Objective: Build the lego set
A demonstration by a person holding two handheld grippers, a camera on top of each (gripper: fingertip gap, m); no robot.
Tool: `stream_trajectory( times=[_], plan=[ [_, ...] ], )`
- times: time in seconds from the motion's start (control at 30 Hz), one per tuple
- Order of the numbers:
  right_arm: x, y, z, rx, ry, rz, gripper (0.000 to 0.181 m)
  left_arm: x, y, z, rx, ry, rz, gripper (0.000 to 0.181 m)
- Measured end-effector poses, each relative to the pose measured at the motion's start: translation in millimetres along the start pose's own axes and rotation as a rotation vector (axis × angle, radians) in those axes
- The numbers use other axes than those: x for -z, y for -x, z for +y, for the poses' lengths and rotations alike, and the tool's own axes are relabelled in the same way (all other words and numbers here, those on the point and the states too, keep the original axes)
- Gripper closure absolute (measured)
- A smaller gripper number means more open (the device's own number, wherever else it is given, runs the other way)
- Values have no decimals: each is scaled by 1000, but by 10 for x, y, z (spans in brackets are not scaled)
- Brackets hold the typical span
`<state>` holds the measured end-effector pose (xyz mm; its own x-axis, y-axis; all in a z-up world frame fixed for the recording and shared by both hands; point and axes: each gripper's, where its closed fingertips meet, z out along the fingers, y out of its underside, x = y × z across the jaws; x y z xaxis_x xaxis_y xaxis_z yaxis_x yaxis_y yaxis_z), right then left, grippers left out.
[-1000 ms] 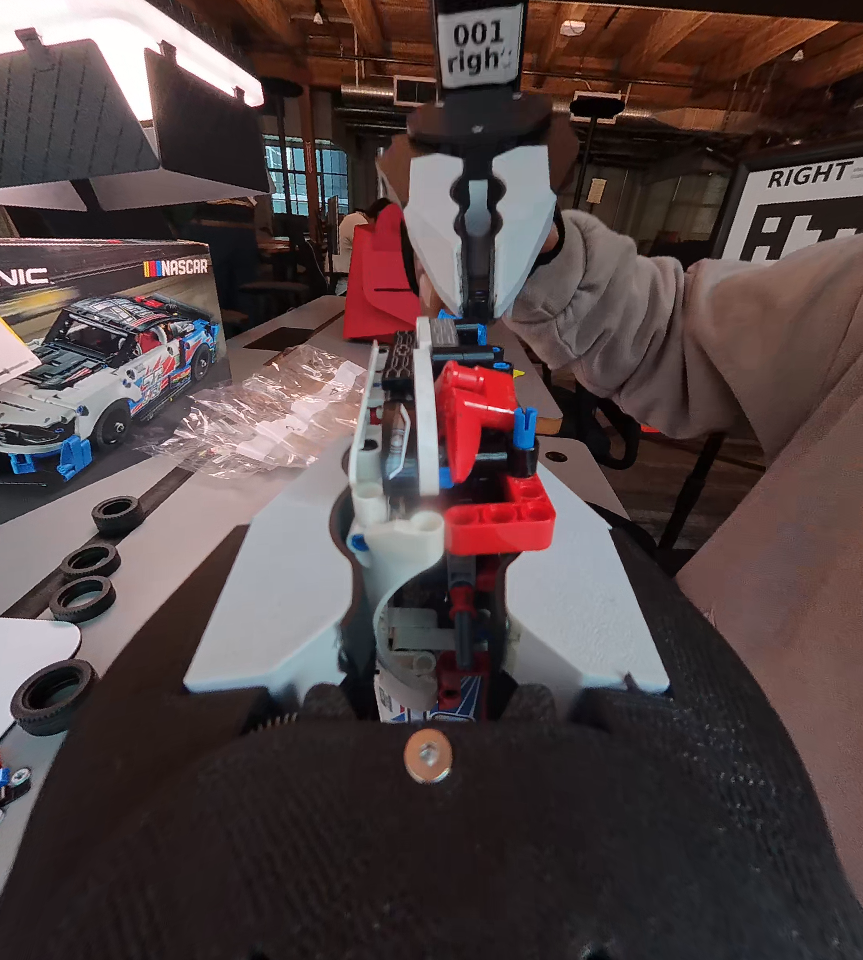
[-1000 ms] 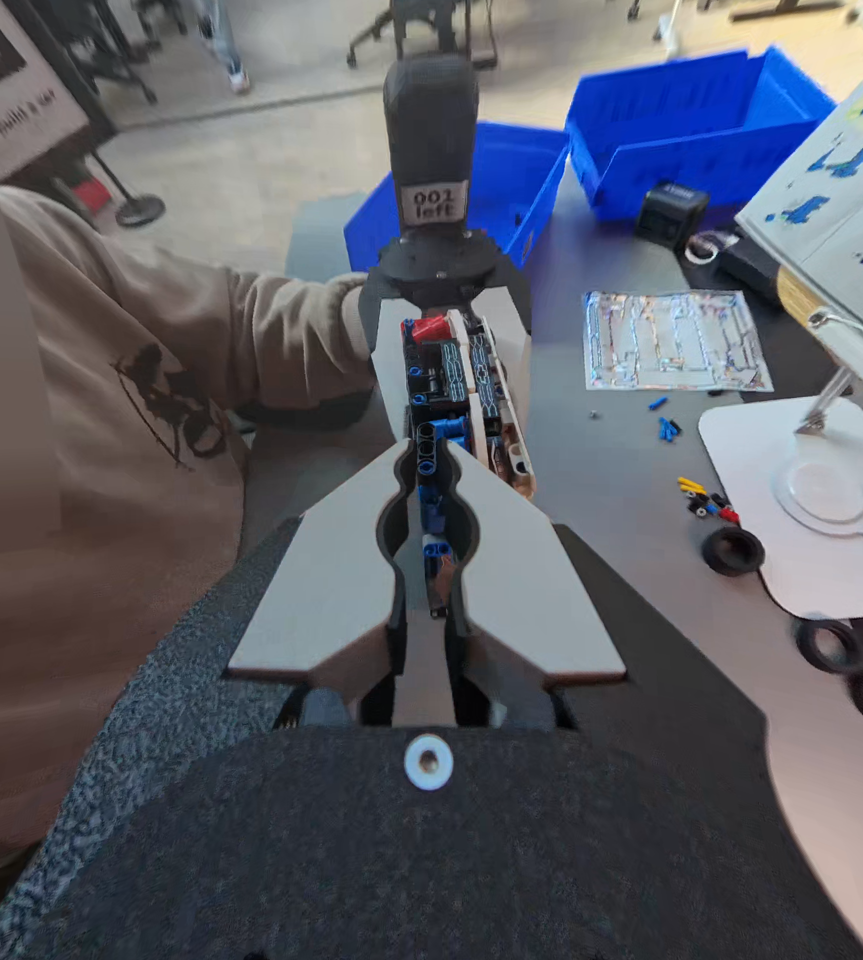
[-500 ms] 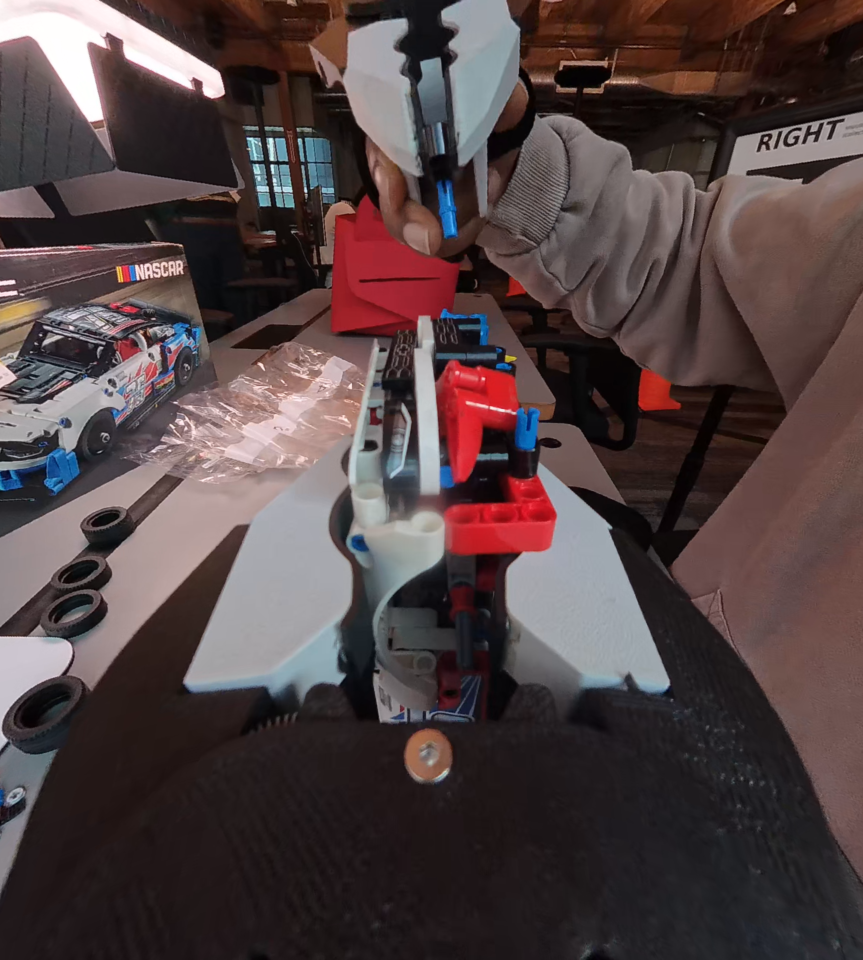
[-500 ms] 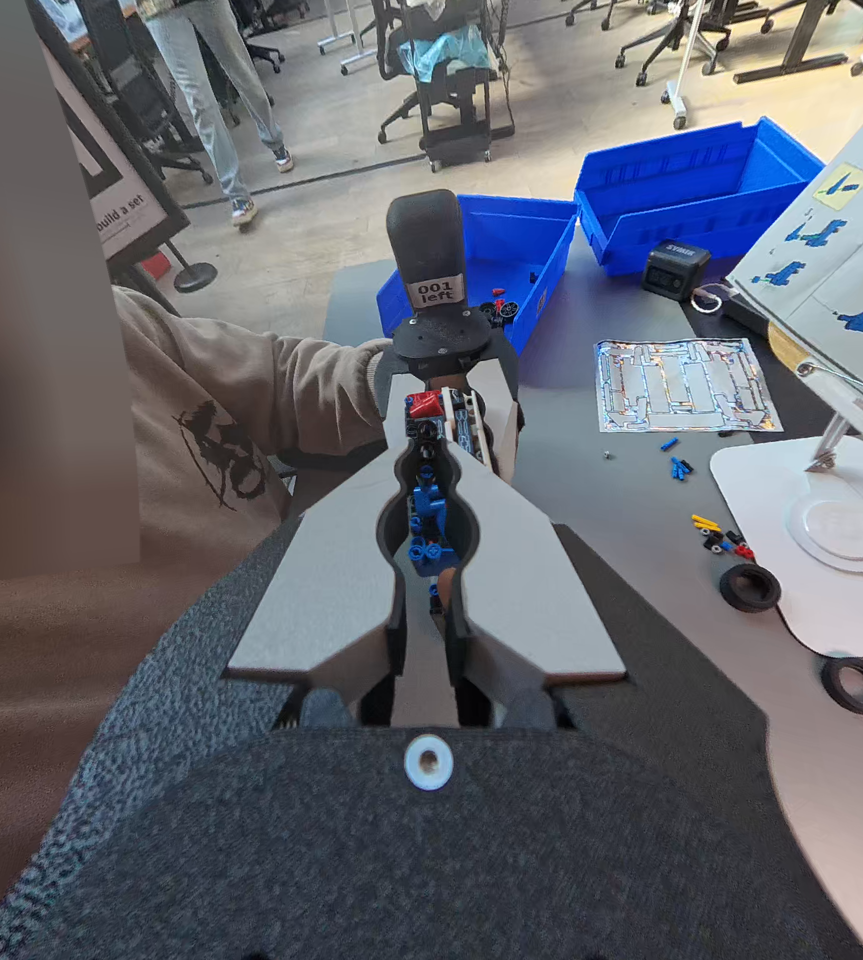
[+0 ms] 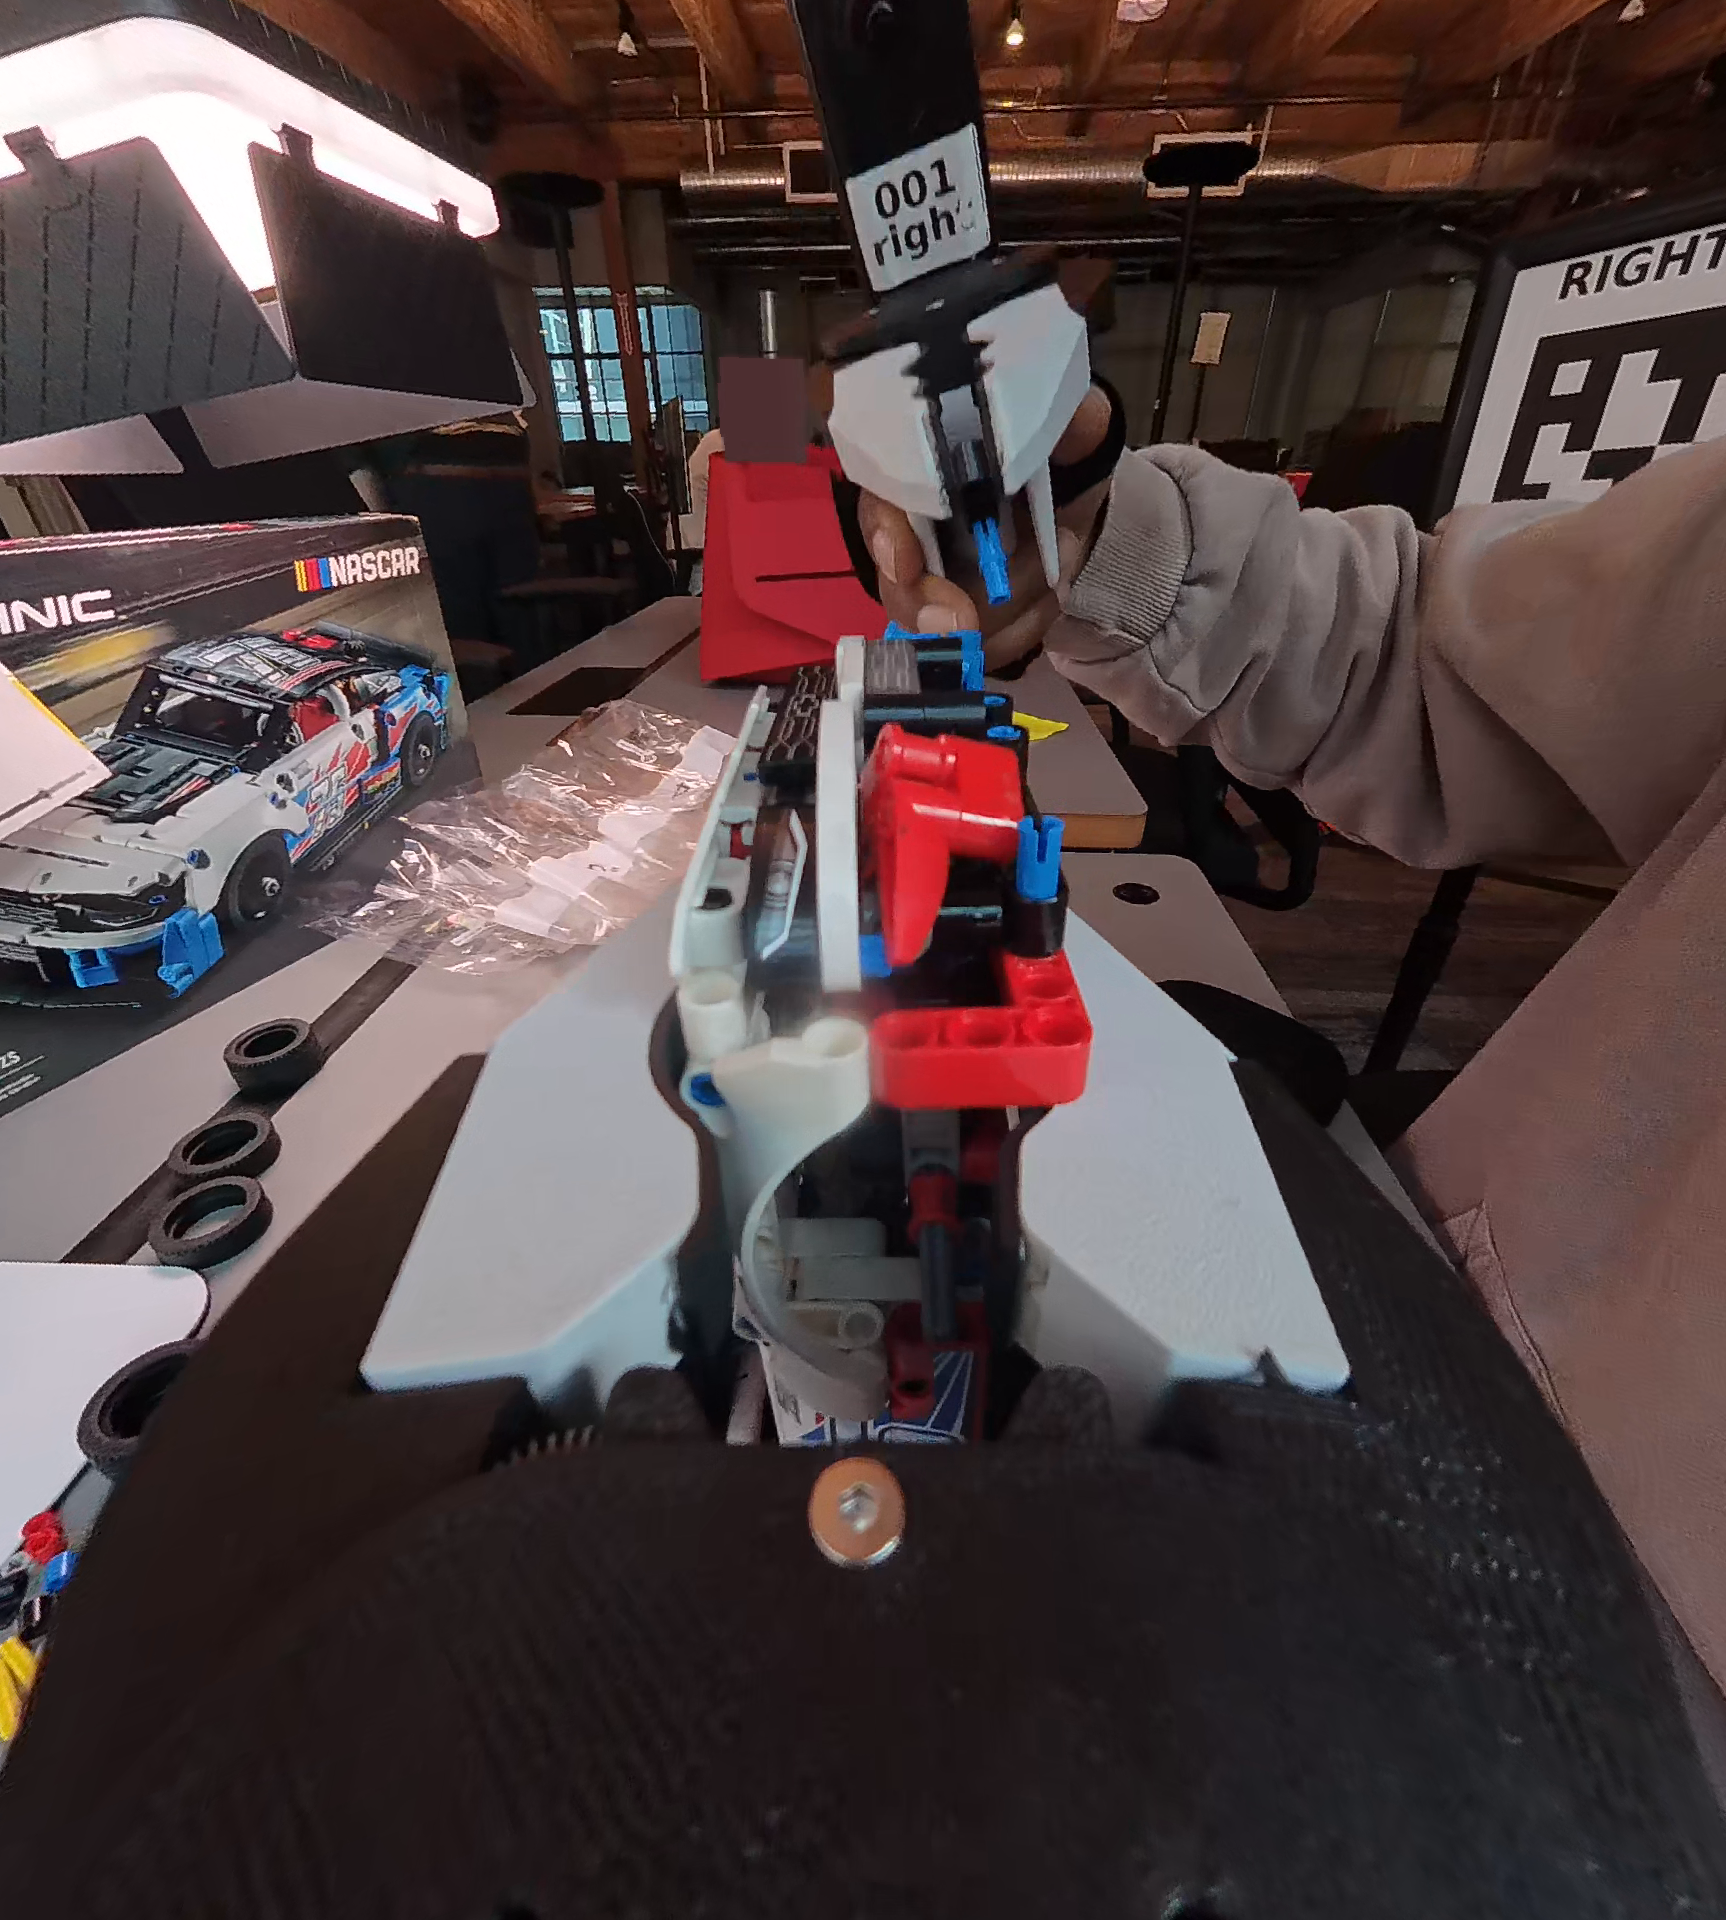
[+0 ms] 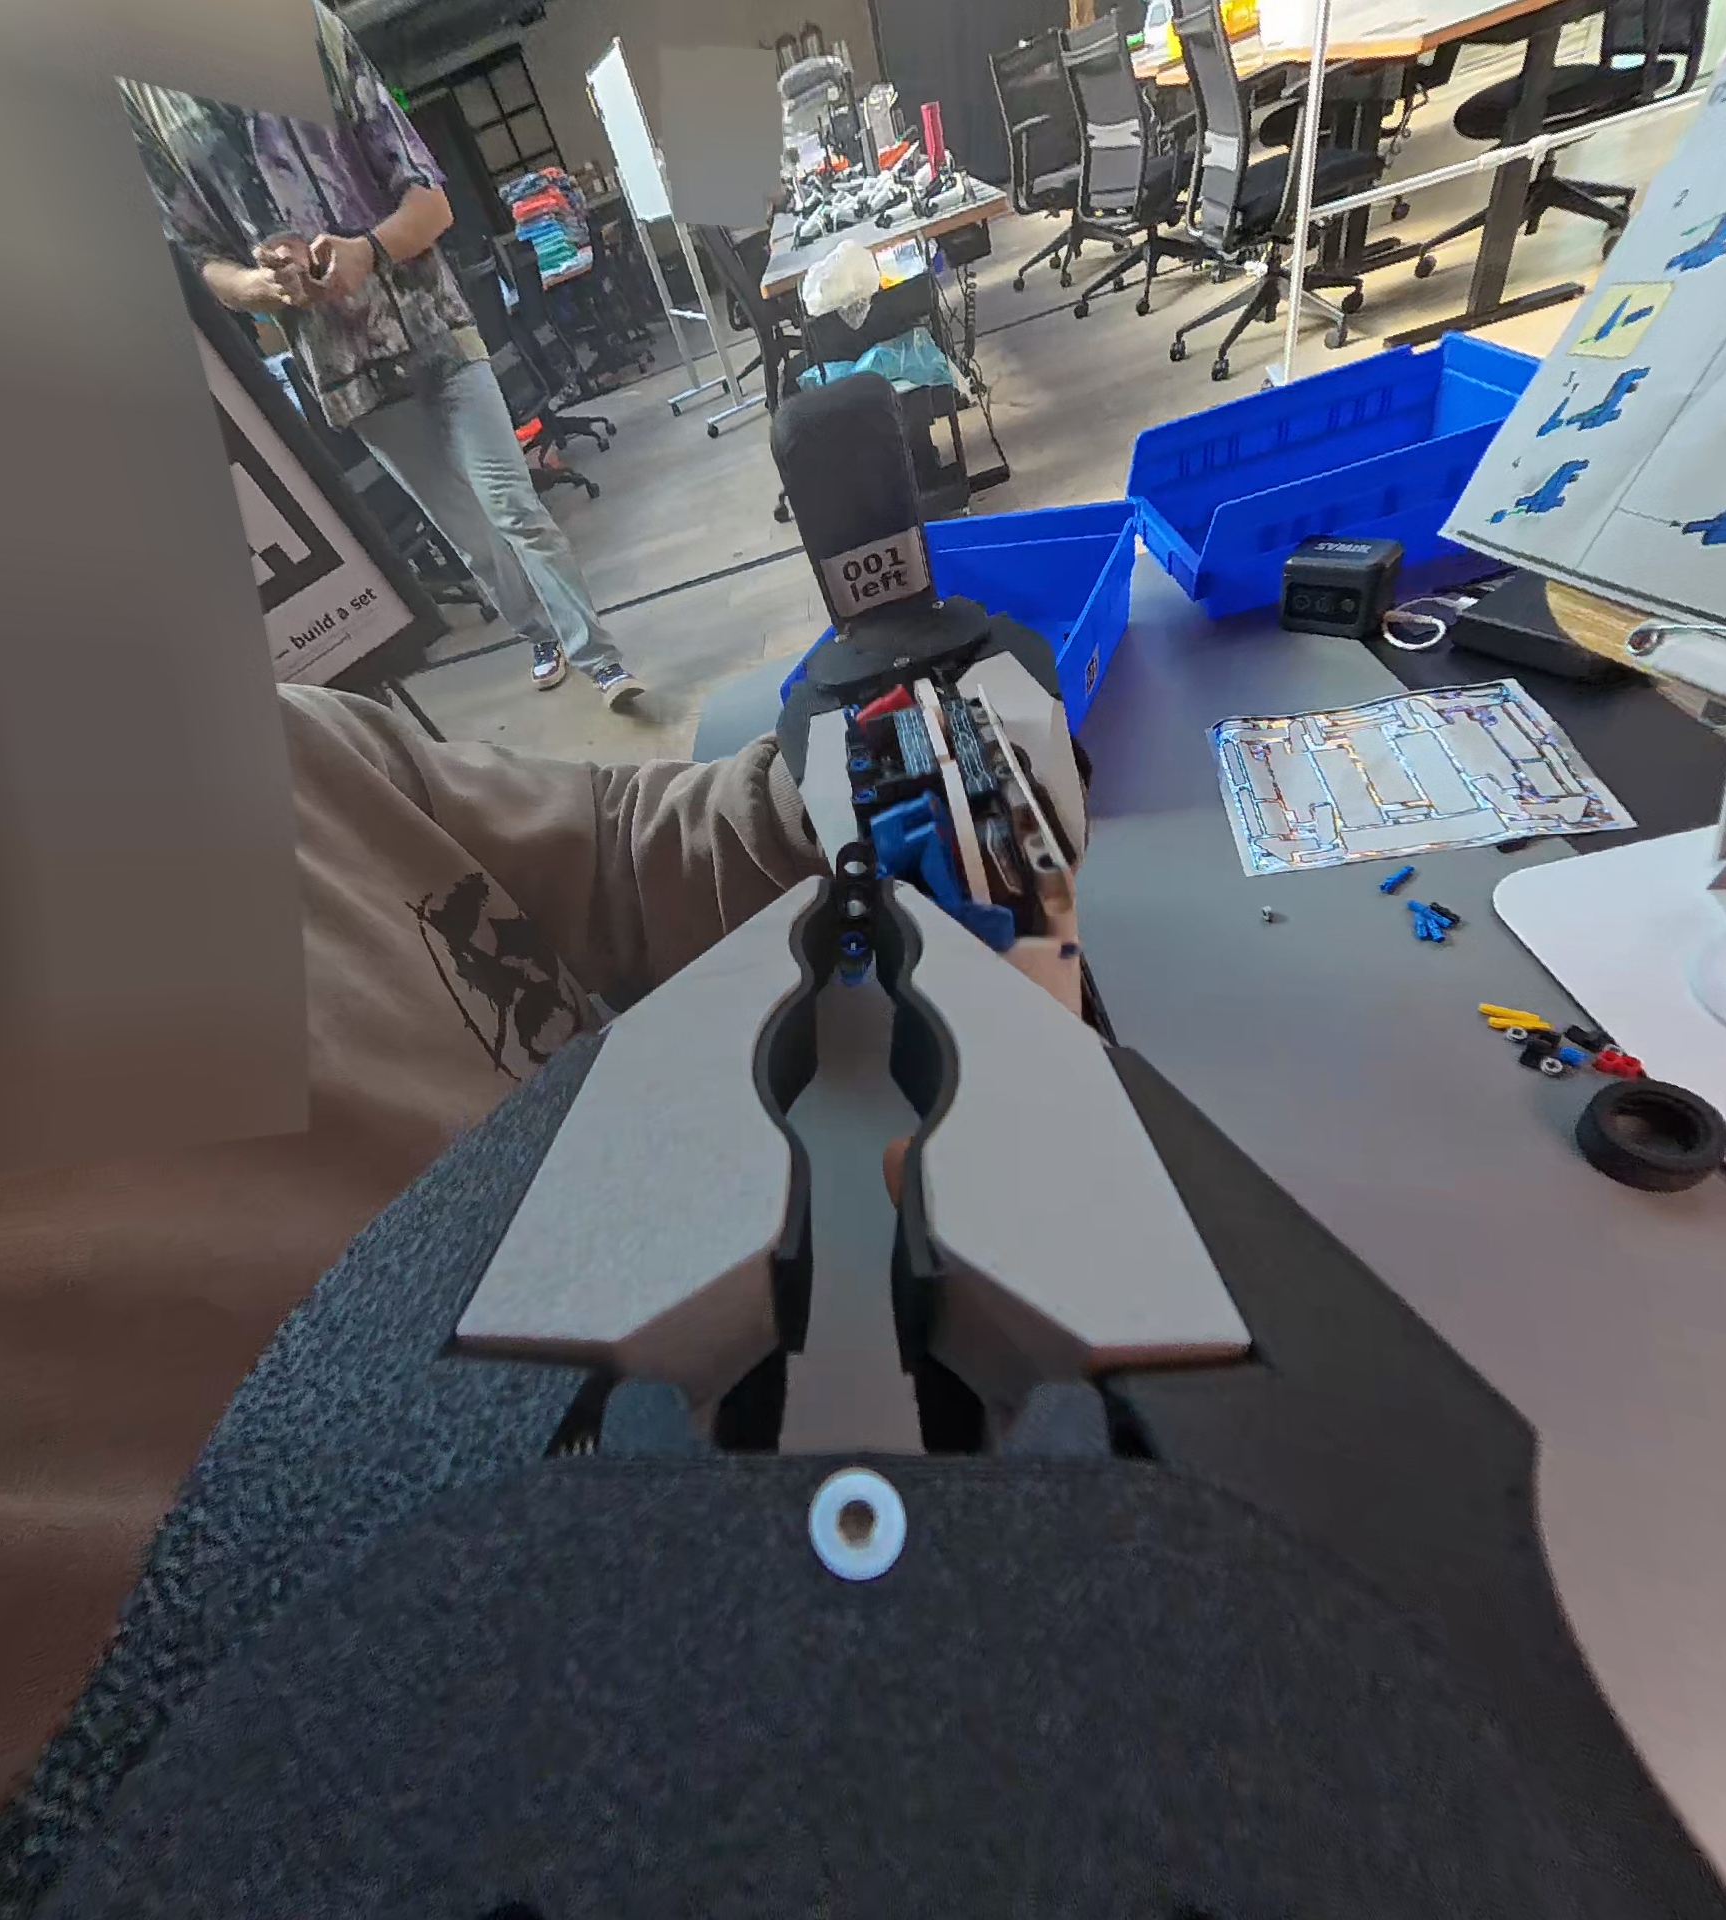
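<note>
We've brought the right gripper (image 5: pixel 991 566), fingers pinching a blue pin (image 5: pixel 992 556), back down to just above the car chassis (image 5: pixel 890 935) clamped in the left gripper (image 5: pixel 864 1039) over the worktop (image 6: pixel 1306 987), so insertion looks next.

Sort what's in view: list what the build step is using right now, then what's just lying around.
In use:
left gripper
car assembly
right gripper
blue pin

Lying about:
loose tyres
set box
plastic bags
sticker sheet
blue bins
</note>
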<state>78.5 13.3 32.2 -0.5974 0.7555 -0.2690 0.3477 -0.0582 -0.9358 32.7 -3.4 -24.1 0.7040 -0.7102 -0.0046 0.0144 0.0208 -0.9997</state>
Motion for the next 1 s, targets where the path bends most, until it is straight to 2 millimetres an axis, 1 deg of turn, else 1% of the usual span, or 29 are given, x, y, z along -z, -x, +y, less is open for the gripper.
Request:
stream_trajectory(
  times=[0.07, 0.1, 0.13, 0.2, 0.23, 0.27, 0.33, 0.4, 0.47, 0.57, 0.63, 0.67, 0.7, 0.73, 0.8, 0.87, 0.9, 0.93, 0.97, 1.0],
  plan=[
    [73, -93, 248, -8, -1, 29, 177, 15, 4, 0, -4, 1, -1, 126],
    [96, -168, 417, -42, 4, 41, 177, 22, 11, 1, -6, 3, -4, 127],
    [103, -280, 622, -91, 19, 67, 177, 27, 18, 2, -7, 5, -8, 126],
    [77, -553, 1153, -202, 98, 142, 177, 35, 30, 4, -6, 8, -14, 126],
    [47, -646, 1399, -251, 126, 153, 177, 37, 33, 3, -5, 7, -16, 126],
    [12, -718, 1591, -300, 131, 154, 177, 38, 37, 3, -4, 6, -19, 126],
    [-46, -853, 1909, -431, 154, 162, 177, 44, 49, 3, -3, 4, -29, 126],
    [-72, -975, 2149, -484, 201, 187, 177, 54, 53, 1, 0, 0, -34, 126],
    [-60, -1080, 2363, -460, 294, 234, 177, 64, 50, 1, -4, -3, -36, 126],
    [-16, -1180, 2587, -349, 448, 319, 169, 69, 25, 1, -14, -2, -28, 126],
    [25, -1203, 2663, -241, 544, 366, 163, 67, 4, 2, -23, 0, -21, 126],
    [49, -1215, 2606, -186, 557, 389, 158, 64, -9, 2, -29, 0, -16, 126],
    [65, -1212, 2430, -129, 520, 405, 158, 63, -26, 3, -36, 0, -11, 126],
    [77, -1167, 2159, -83, 452, 402, 158, 63, -46, 3, -44, 0, -3, 126],
    [136, -983, 1451, 14, 289, 383, 158, 61, -77, 5, -56, 1, 10, 127],
    [199, -667, 704, 144, 127, 357, 160, 54, -76, 8, -61, 6, 3, 127],
    [204, -477, 401, 209, 69, 340, 161, 51, -78, 8, -63, 7, 1, 127],
    [182, -305, 179, 271, 43, 331, 161, 50, -84, 10, -66, 8, 4, 127],
    [127, -172, 49, 331, 55, 330, 162, 48, -91, 11, -69, 10, 5, 127],
    [45, -72, 1, 389, 97, 331, 154, 45, -95, 10, -72, 11, 3, 127]
  ],
)
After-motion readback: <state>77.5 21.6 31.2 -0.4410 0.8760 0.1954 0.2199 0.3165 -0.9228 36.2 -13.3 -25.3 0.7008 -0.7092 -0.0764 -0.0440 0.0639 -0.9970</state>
